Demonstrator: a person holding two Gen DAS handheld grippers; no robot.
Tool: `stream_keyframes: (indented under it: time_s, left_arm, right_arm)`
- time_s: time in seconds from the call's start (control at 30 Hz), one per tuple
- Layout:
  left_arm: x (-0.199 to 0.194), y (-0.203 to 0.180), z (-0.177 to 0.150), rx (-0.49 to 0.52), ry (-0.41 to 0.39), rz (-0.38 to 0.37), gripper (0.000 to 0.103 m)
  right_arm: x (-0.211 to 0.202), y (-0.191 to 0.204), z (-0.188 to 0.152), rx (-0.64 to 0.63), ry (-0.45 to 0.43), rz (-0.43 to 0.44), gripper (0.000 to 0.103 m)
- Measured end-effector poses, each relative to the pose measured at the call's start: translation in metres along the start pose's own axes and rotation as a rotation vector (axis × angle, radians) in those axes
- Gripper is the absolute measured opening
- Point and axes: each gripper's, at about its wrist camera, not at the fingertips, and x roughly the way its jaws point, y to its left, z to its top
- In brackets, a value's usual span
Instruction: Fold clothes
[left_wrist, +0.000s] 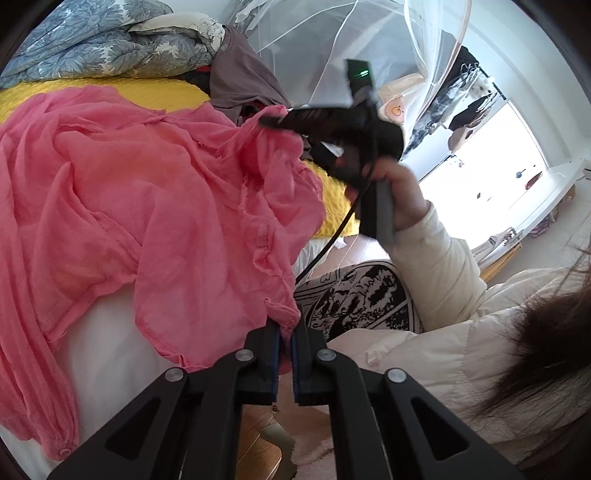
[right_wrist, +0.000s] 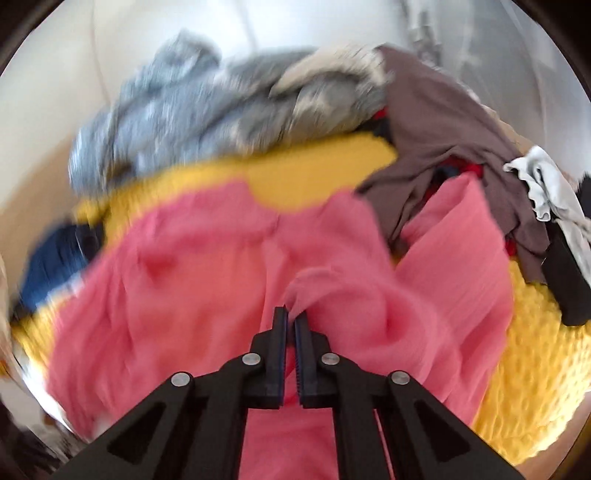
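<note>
Left gripper (left_wrist: 285, 326) clamped on a hem corner of the pink garment (left_wrist: 147, 192); right gripper (right_wrist: 291, 314) pinching another bunched edge. Spread ahead over the yellow blanket (right_wrist: 535, 350), long axis running between both grippers.

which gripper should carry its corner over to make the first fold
Right, probably. The right gripper holds the pink garment lifted clear above the bed; the left gripper pins an edge low at the mattress side, a natural anchor.

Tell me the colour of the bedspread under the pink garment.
Yellow, with a bumpy quilted texture. The bedspread shows best in the right wrist view, beside the pink garment.
</note>
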Motion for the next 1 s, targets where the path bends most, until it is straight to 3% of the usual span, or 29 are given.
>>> stream_keyframes:
  time_s: [0.3,0.63,0.7,0.8,1.0]
  left_arm:
    - [0.004,0.005,0.001,-0.016,0.016,0.018,0.005]
    - [0.007,0.021,0.008,-0.095,0.008,0.041,0.005]
    - [0.011,0.021,0.009,-0.093,0.018,0.045,0.005]
    - [0.017,0.016,0.009,-0.059,0.038,0.044,0.005]
    - [0.035,0.000,0.001,0.048,0.135,0.061,0.005]
  right_arm:
    - [-0.062,-0.066,0.065,0.279,-0.362,0.308,0.004]
    - [-0.153,-0.073,0.049,0.114,-0.608,0.880,0.004]
    - [-0.171,-0.065,0.041,0.028,-0.611,0.977,0.004]
    - [-0.182,-0.049,0.030,-0.071,-0.574,1.039,0.004]
    - [-0.168,-0.046,0.035,-0.024,-0.510,1.179,0.004]
